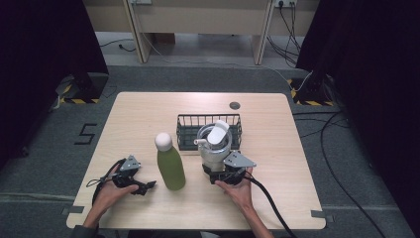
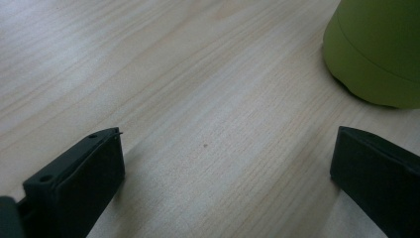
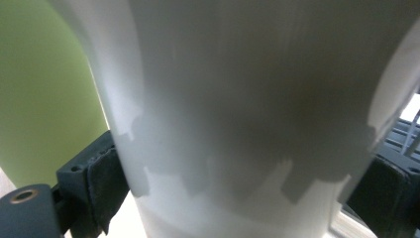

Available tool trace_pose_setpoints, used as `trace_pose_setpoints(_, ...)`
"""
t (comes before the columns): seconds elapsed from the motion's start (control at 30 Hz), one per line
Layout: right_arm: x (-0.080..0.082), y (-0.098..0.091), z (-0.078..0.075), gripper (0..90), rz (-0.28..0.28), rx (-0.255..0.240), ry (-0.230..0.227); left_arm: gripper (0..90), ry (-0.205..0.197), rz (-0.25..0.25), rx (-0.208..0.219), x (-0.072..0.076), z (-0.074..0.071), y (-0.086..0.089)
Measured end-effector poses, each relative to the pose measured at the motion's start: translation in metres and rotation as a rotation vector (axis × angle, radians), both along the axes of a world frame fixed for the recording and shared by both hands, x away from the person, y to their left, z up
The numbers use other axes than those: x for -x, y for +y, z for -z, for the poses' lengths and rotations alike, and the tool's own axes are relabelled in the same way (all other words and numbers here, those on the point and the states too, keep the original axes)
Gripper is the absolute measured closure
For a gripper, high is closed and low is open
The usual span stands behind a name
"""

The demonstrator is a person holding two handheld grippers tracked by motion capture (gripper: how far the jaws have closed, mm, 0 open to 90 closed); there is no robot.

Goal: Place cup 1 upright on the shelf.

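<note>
Right tool (image 1: 223, 171) clamps white tumbler (image 1: 214, 146), pale wooden table (image 1: 138, 124), grey carpet (image 1: 44, 144).

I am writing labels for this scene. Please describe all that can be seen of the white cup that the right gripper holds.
The white cup looks like smooth matte plastic or coated metal. A white flip lid and a short spout sit on top. It stands upright in front of the wire basket, right of the green bottle. The right gripper has its jaws against both sides.
</note>
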State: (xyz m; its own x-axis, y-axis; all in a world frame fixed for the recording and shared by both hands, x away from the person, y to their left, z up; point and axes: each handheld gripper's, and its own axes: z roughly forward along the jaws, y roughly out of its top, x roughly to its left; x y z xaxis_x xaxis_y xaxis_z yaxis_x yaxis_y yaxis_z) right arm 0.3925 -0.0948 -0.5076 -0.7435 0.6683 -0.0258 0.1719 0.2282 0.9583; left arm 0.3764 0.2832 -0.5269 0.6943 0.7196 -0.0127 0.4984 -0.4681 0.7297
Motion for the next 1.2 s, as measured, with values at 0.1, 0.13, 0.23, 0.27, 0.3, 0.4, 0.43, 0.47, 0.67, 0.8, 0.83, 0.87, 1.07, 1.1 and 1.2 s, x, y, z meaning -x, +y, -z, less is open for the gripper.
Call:
trace_pose_setpoints(0.1,-0.001,0.000,0.001,9.5,-0.007,-0.012,-0.008,0.0,0.000,0.001,0.000,0.000,0.000,0.000)
trace_pose_setpoints(0.13,-0.002,0.001,0.002,9.6,-0.010,-0.014,-0.013,0.0,0.000,0.001,0.000,0.000,0.000,0.000)
trace_pose_setpoints(0.23,-0.002,0.001,0.002,10.5,-0.015,-0.024,-0.022,0.0,0.000,0.001,0.000,0.000,0.000,0.000)
trace_pose_setpoints(0.27,-0.002,0.001,0.002,10.7,-0.017,-0.024,-0.027,0.0,0.000,0.001,0.000,0.000,0.000,0.000)
trace_pose_setpoints(0.3,-0.002,0.001,0.002,10.9,-0.018,-0.025,-0.028,0.0,0.000,0.001,0.000,0.000,0.000,0.000)
trace_pose_setpoints(0.4,-0.002,0.001,0.003,11.2,-0.015,-0.028,-0.036,0.0,0.000,0.001,0.000,0.000,0.000,0.000)
trace_pose_setpoints(0.43,-0.002,0.001,0.003,11.2,-0.014,-0.030,-0.034,0.0,0.000,0.001,0.000,0.000,0.000,0.000)
trace_pose_setpoints(0.47,-0.001,0.001,0.003,11.3,-0.012,-0.030,-0.039,0.0,0.000,0.001,0.000,0.000,0.000,0.000)
trace_pose_setpoints(0.67,-0.001,0.002,0.003,11.5,-0.007,-0.034,-0.041,0.0,0.001,0.001,0.001,0.000,0.000,0.000)
trace_pose_setpoints(0.8,-0.001,0.002,0.001,11.5,-0.005,-0.037,-0.037,0.0,0.001,0.000,0.001,0.000,0.000,0.000)
trace_pose_setpoints(0.83,0.000,0.001,0.000,11.5,-0.004,-0.036,-0.038,0.0,0.001,0.000,0.001,0.000,0.000,0.000)
trace_pose_setpoints(0.87,0.000,0.001,-0.002,11.5,-0.001,-0.031,-0.044,0.0,0.001,0.000,0.001,0.000,0.000,0.000)
trace_pose_setpoints(1.07,-0.002,-0.003,-0.013,11.6,0.004,-0.033,-0.047,0.0,0.001,0.001,0.000,0.000,0.000,0.000)
trace_pose_setpoints(1.1,-0.002,-0.004,-0.015,11.6,0.005,-0.024,-0.050,0.0,0.001,0.001,0.000,0.000,0.000,0.000)
trace_pose_setpoints(1.2,-0.002,-0.005,-0.023,11.6,0.007,-0.020,-0.061,0.0,0.001,0.000,0.001,0.000,0.000,0.000)
